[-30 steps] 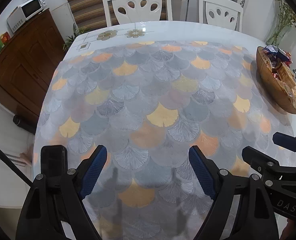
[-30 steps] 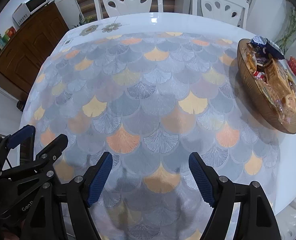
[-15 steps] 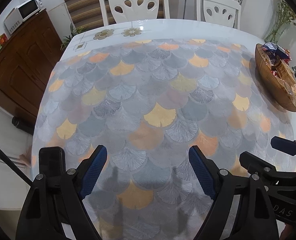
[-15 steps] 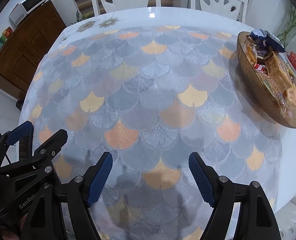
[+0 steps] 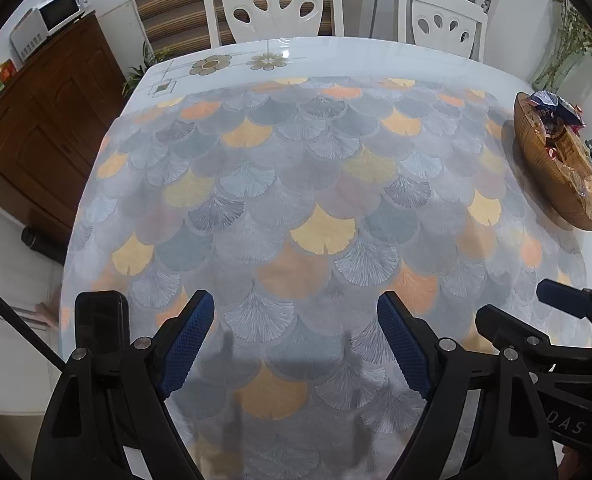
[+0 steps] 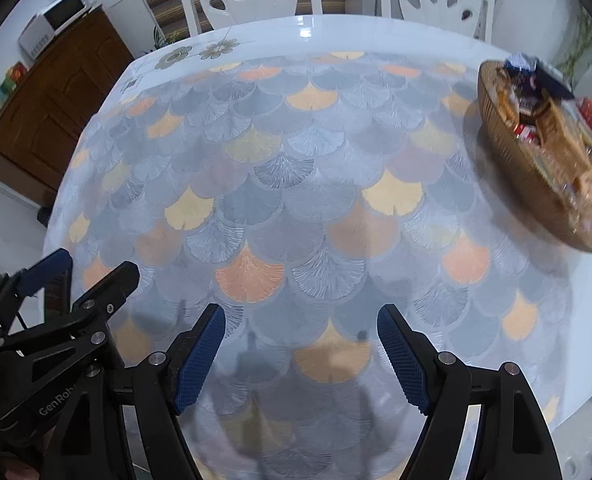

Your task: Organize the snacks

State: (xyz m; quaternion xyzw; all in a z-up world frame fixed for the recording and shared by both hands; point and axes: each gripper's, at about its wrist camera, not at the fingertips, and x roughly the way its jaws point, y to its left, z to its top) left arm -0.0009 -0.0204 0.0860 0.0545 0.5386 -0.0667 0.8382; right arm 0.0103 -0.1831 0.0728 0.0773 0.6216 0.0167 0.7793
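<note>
Both my blue-padded tongs, left point(image 5: 296, 344) and right point(image 6: 301, 354), hang released over the fan-patterned tablecloth point(image 5: 296, 200), holding nothing, while the crinkly snack packets point(image 6: 536, 108) sit far right in the ribbed wooden bowl point(image 6: 508, 160), probably light and slippery, so I'd pinch edges.

Grey-orange fan-patterned tablecloth point(image 5: 296, 184); brown basket point(image 5: 536, 160).

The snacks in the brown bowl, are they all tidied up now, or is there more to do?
Looks nearly finished. The snacks are piled in the wooden bowl at the table's right edge, and no loose packets show on the tablecloth. Nothing is in hand: the left gripper and right gripper hang open and empty. Little seems left, though off-camera spots can't be checked.
</note>
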